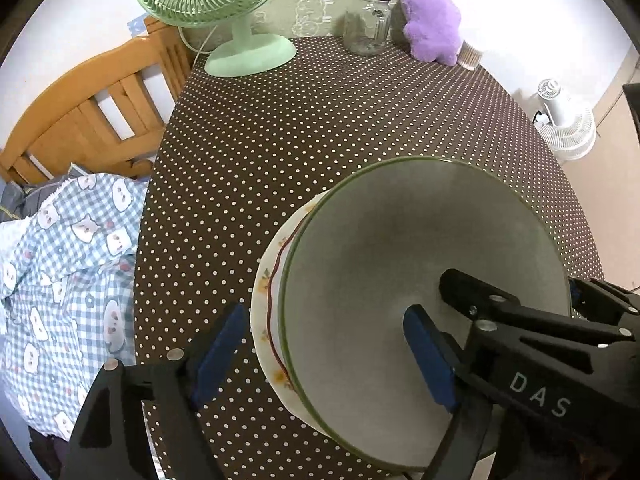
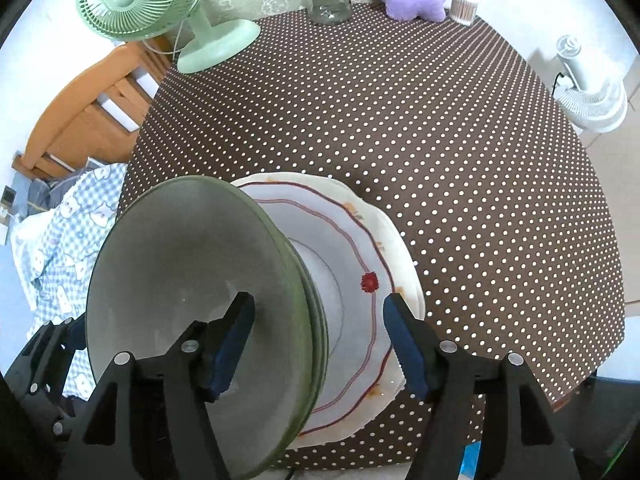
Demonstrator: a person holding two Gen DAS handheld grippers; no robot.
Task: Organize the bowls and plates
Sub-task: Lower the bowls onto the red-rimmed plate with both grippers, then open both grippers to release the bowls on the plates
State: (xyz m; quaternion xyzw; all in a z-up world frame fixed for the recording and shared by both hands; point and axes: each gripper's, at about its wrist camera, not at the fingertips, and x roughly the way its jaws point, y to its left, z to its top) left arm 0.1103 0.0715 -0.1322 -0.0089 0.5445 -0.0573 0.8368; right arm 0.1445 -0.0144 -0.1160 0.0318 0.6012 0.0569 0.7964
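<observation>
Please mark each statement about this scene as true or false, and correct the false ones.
1. The green bowl sits on the floral plate. True.
2. The left gripper is clamped shut on the bowl's rim. False: its jaws are open, one finger outside the rim and one inside the bowl, neither pressing.
3. The right gripper is also open, straddling the bowl's rim. True.
4. The glass jar has no lid. False: a dark lid covers it.
5. The mint green fan stands on the dotted tablecloth. True.
6. The purple plush toy lies inside the bowl. False: it is at the table's far edge, beside the jar.
</observation>
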